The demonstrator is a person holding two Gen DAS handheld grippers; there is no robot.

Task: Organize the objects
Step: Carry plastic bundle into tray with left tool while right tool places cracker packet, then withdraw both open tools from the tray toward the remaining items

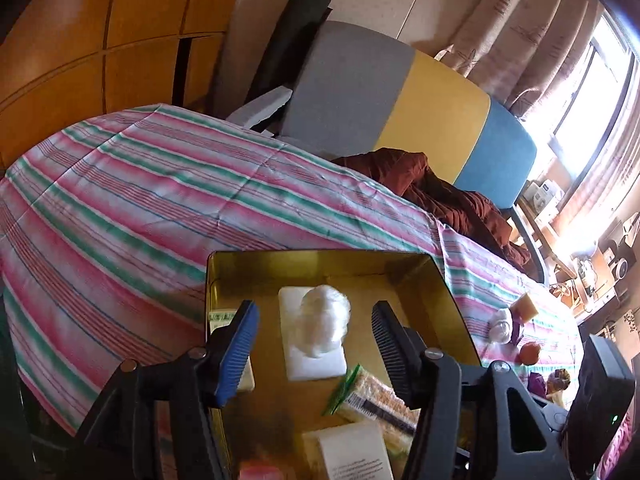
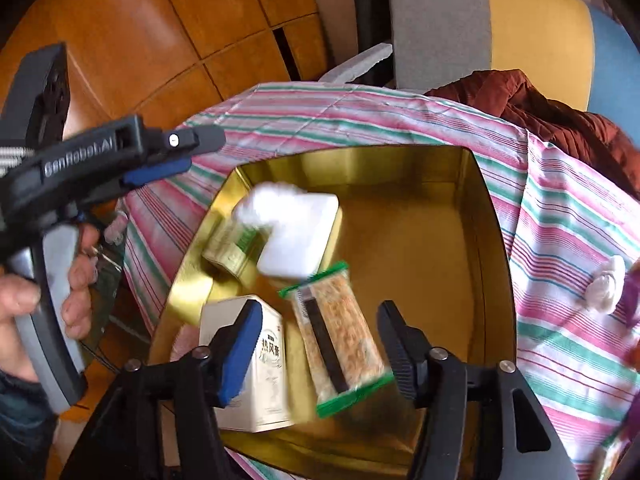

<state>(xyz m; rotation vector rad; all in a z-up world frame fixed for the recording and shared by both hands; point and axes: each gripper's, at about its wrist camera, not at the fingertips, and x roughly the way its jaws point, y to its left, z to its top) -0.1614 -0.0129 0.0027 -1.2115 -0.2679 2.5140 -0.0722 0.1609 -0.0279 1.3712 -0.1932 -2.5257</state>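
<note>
On the striped cloth point(image 2: 560, 240) you have the gold tin point(image 2: 472, 184), open at the top, and almost all the collected things already lie inside it. Your left gripper point(image 1: 314, 344) hangs over the left half of the tin with its jaws apart and nothing between the pads; the white foam block point(image 1: 316, 360) with a crumpled white bundle point(image 1: 326, 320) on it lies on the tin floor directly below the gap. Your right gripper point(image 2: 320, 348) is also open and empty, and the snack bar point(image 2: 340, 336) in its green-edged wrapper lies under it, its long axis running from far-left to near-right, roughly along the line of the fingers. The white box point(image 2: 256, 364) stands just left of the bar. What is still outside, I judge, is the small white wad point(image 2: 604, 284) on the cloth, to the right of the tin, so your right hand is the nearer one for it.
</note>
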